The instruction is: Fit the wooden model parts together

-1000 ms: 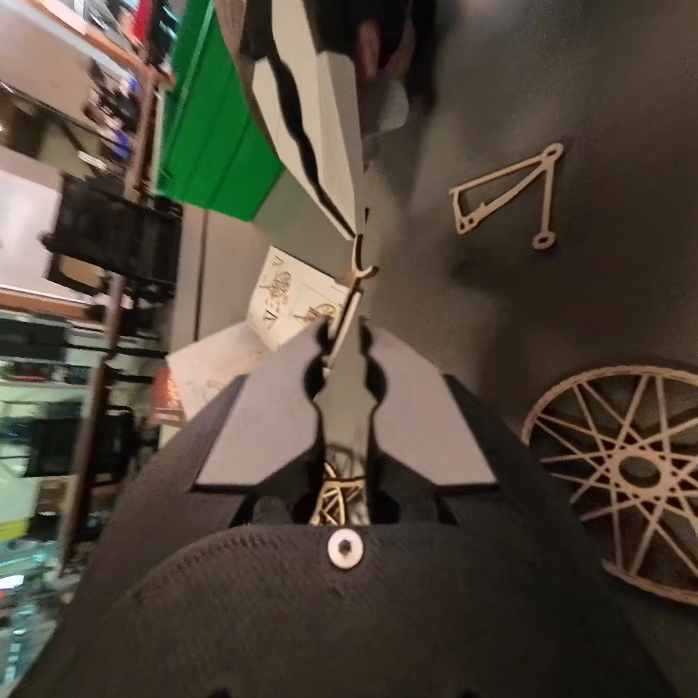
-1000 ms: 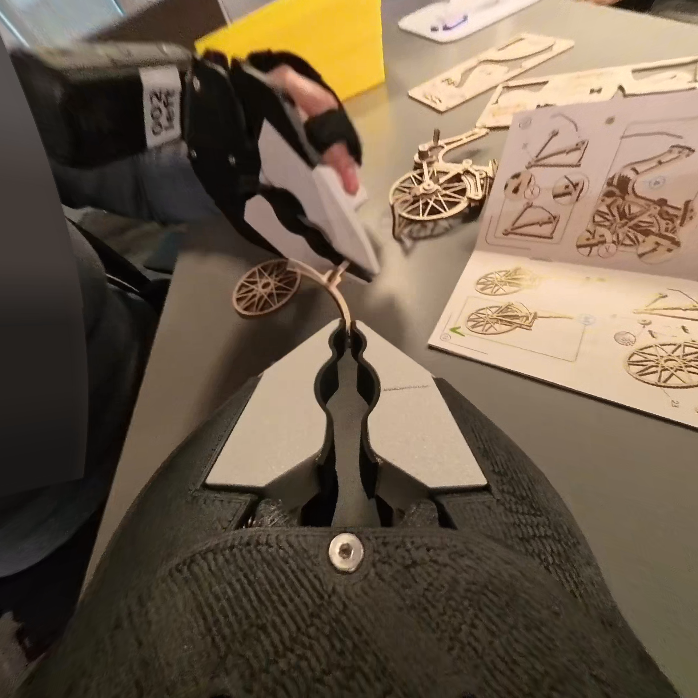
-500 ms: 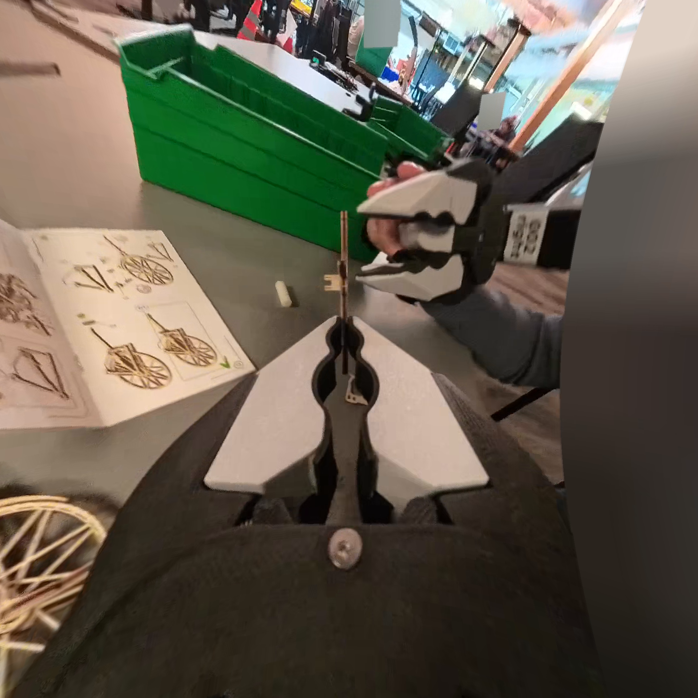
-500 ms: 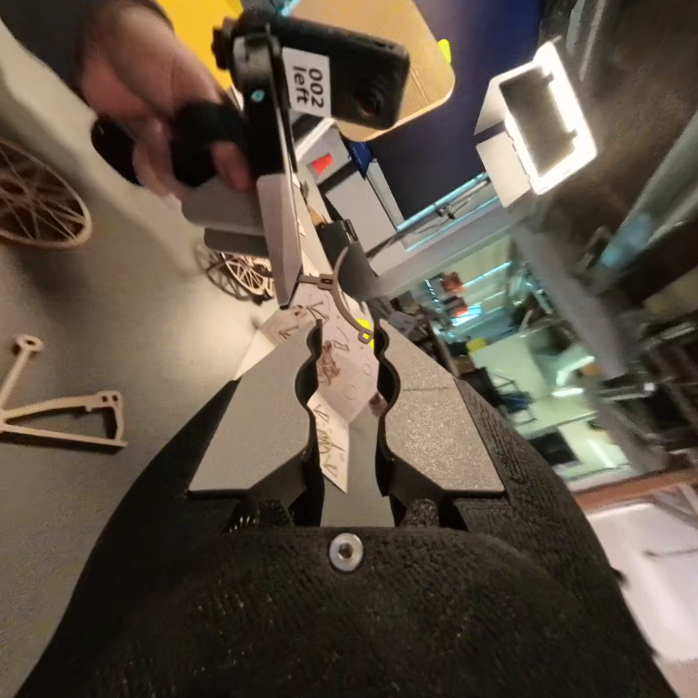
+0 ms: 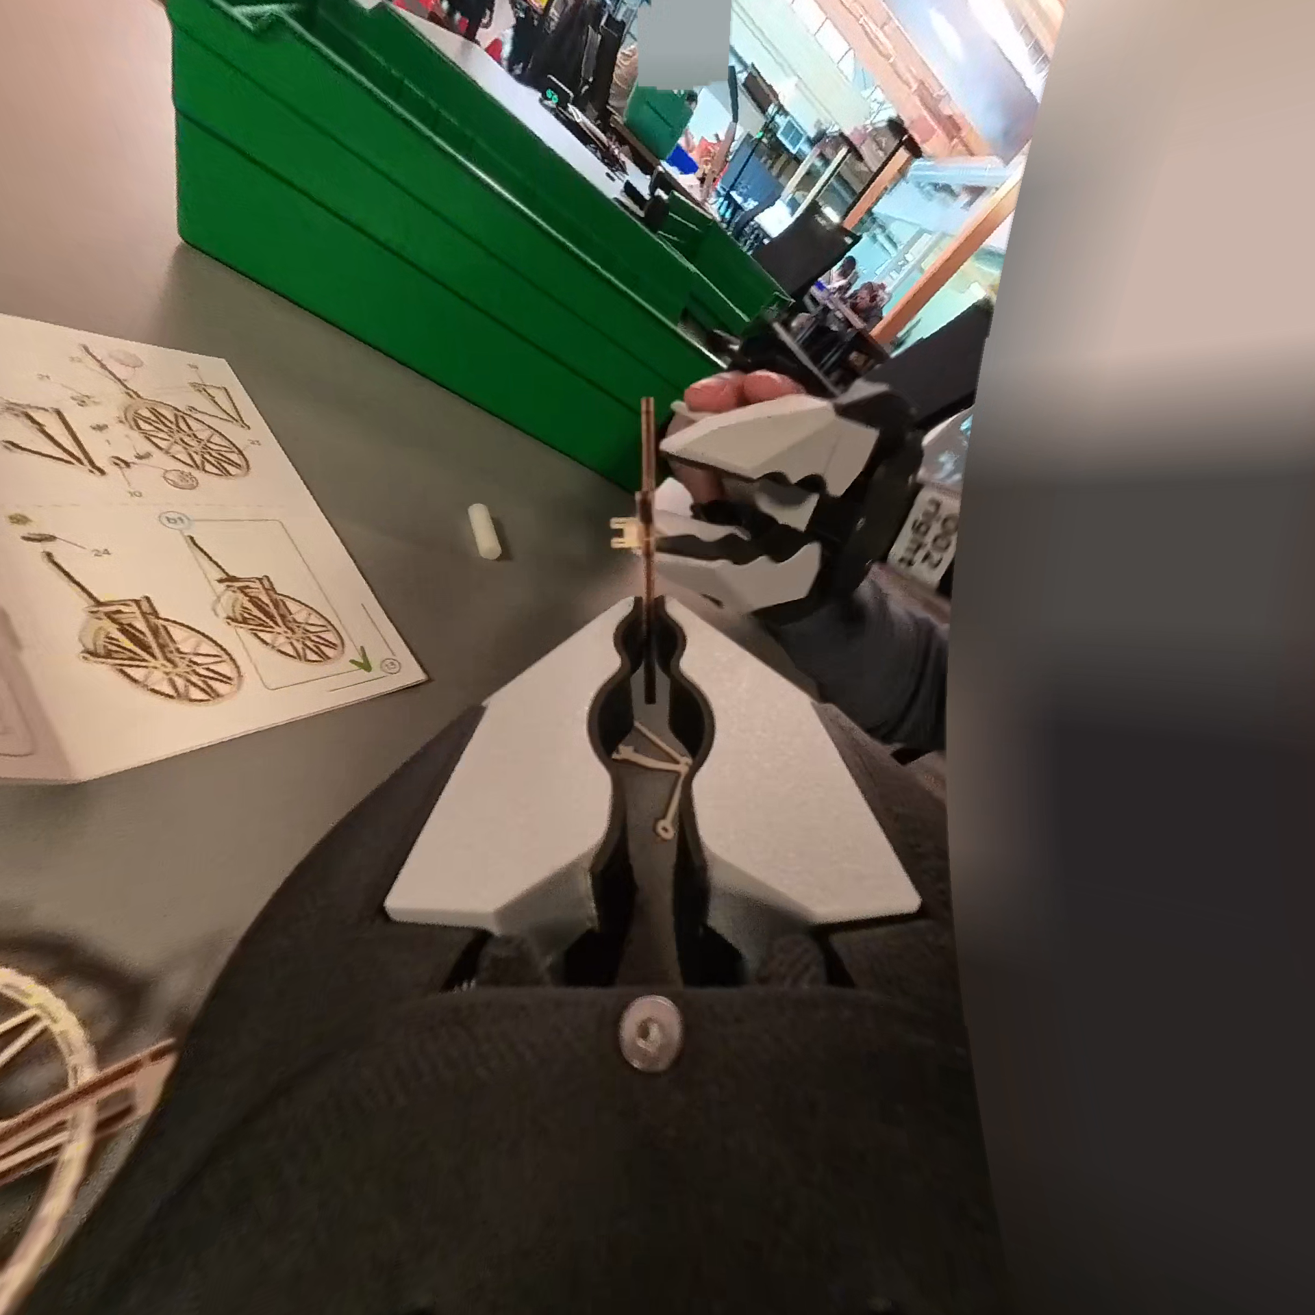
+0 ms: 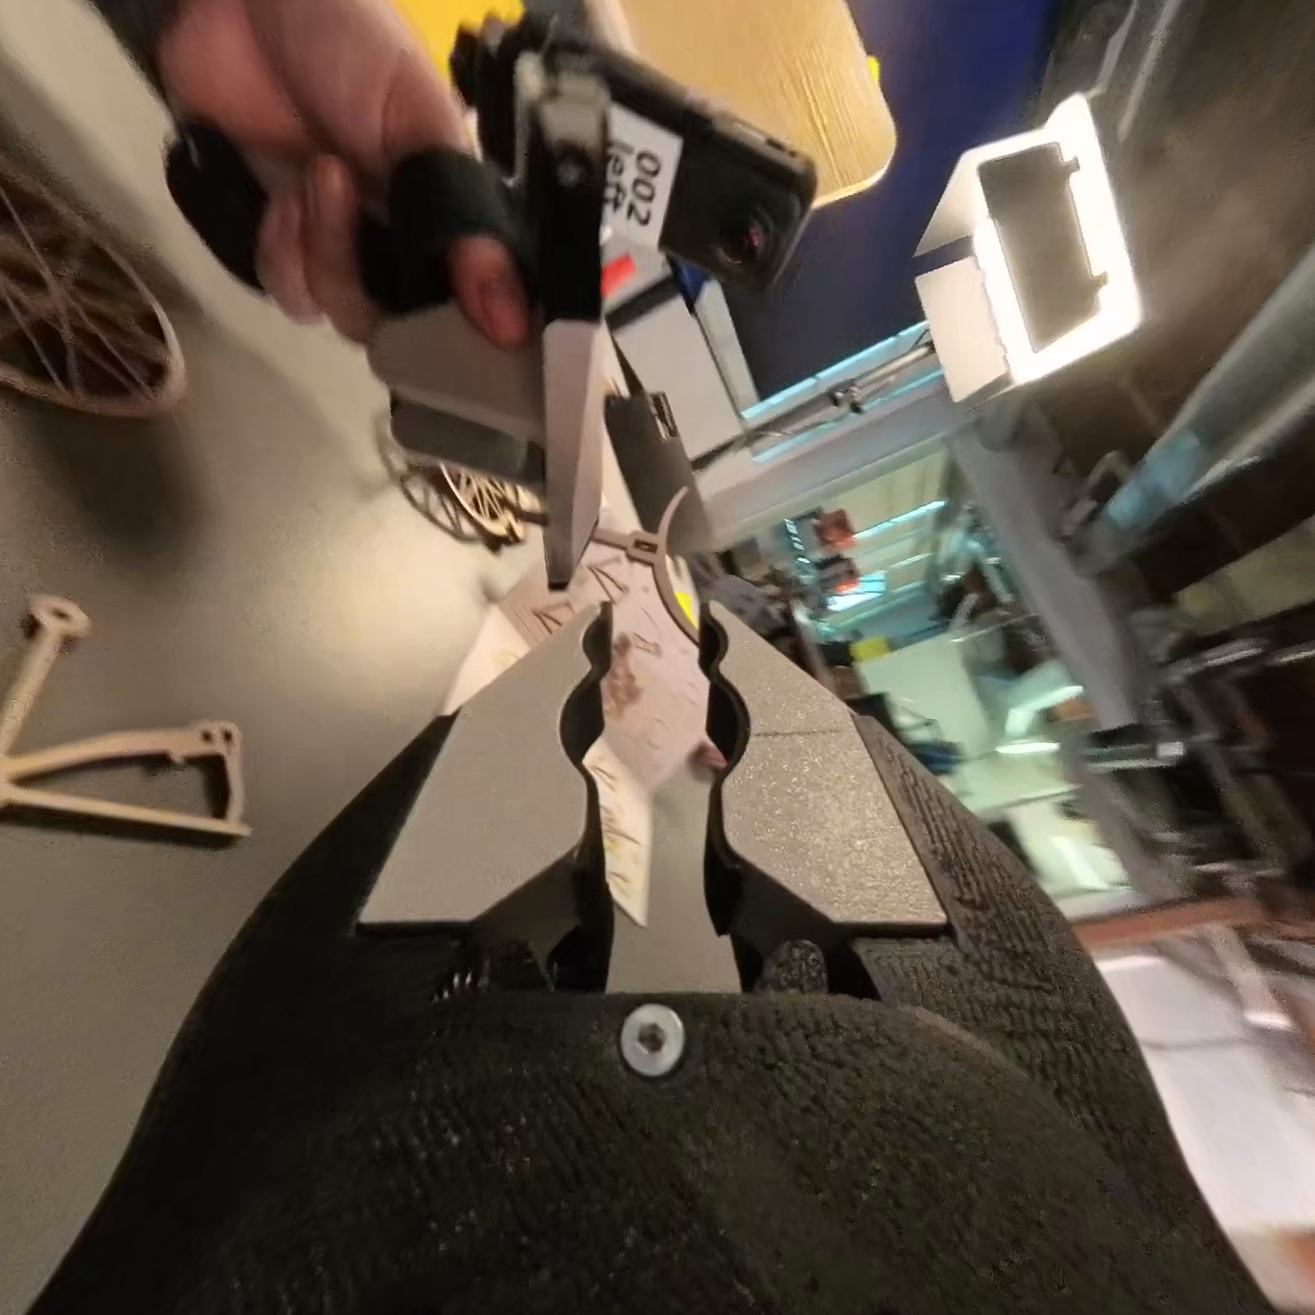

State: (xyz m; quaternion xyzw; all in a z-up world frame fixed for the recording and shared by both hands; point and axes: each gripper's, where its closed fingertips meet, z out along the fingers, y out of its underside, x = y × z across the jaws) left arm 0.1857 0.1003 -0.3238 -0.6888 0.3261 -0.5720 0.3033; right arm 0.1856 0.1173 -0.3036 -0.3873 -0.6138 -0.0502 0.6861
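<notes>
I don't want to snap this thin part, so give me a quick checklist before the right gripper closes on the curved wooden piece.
1. Left gripper clamped on the curved wooden piece: ok.
2. Right gripper open: ok.
3. Piece deep between the right gripper's fingers: not ok, only at the tips.
4. Small tab on the piece undamaged: cannot tell, blurred.
5. Triangular frame lying free on the table: ok.

matt grey tabletop [image 5: 398, 398] | glossy green plastic bins [image 5: 427, 235] | paper booklet [image 5: 178, 555]
</notes>
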